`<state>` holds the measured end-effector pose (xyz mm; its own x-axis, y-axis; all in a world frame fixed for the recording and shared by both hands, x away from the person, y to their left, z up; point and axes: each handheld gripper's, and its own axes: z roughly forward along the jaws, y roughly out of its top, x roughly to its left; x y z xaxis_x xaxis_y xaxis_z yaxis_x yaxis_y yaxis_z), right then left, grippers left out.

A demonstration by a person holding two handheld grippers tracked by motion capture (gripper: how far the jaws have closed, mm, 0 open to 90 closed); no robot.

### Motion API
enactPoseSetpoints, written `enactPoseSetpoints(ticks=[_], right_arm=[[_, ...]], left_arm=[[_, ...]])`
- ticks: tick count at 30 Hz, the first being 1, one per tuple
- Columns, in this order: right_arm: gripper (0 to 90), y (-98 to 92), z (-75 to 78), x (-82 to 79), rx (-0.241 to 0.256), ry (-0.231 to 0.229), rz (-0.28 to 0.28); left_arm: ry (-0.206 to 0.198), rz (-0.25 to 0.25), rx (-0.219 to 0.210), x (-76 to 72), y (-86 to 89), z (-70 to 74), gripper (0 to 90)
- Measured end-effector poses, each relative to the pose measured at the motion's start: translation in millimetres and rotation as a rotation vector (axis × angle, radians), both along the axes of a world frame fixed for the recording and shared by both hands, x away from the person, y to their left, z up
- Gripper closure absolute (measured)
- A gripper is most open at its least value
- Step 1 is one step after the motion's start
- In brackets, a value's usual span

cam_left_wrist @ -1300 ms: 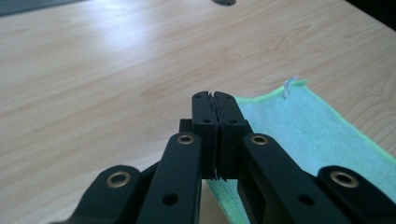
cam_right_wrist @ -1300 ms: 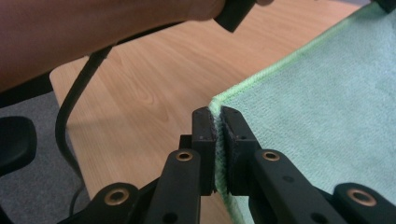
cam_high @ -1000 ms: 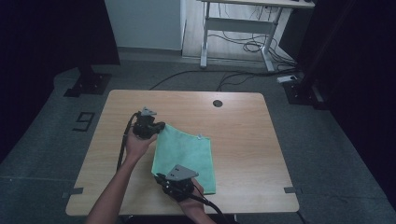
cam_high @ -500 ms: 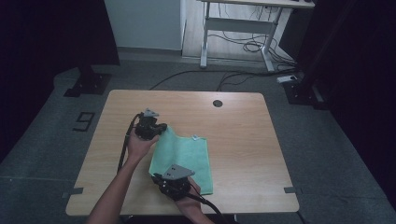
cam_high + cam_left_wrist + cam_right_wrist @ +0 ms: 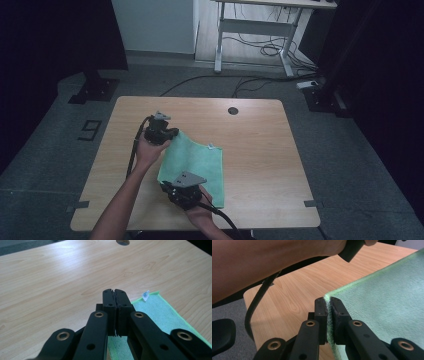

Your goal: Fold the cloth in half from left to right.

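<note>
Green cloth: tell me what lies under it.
The green cloth lies on the wooden table, bare wood around it. Both tongs, left and right, pinch its corners. Whatever is beneath its middle is covered.

The high view looks forward and down from above the person's side, taking in the whole table [image 5: 260, 150] from well back. The left gripper view sits low and close, facing the table's far edge. The right gripper view, equally close, faces its left edge. All three share the green cloth [image 5: 197, 160] [image 5: 160, 312] [image 5: 387, 302].
</note>
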<state>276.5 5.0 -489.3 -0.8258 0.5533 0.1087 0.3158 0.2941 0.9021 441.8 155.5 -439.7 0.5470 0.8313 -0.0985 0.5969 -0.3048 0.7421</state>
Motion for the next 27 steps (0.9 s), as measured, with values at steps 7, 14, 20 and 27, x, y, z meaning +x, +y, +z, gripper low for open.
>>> enactPoseSetpoints(ticks=[7, 14, 20, 27], right_arm=[[84.0, -4.2, -7.3, -1.2, 0.001, 0.026, 0.006], [84.0, -1.7, -7.5, -0.9, 0.003, 0.031, 0.012], [84.1, 5.7, -8.6, 2.7, 0.002, 0.034, 0.024], [84.1, 15.5, -9.6, 13.7, 0.015, 0.044, 0.027]], left_arm=[[0.021, 0.017, -0.004, -1.0, 4.1, -10.4, 88.4], [0.019, 0.012, -0.004, -0.1, 3.9, -7.9, 88.3], [0.012, 0.002, -0.003, 1.3, 1.6, -5.9, 88.3], [0.016, 0.007, 0.002, 6.6, 6.8, -7.6, 88.3]])
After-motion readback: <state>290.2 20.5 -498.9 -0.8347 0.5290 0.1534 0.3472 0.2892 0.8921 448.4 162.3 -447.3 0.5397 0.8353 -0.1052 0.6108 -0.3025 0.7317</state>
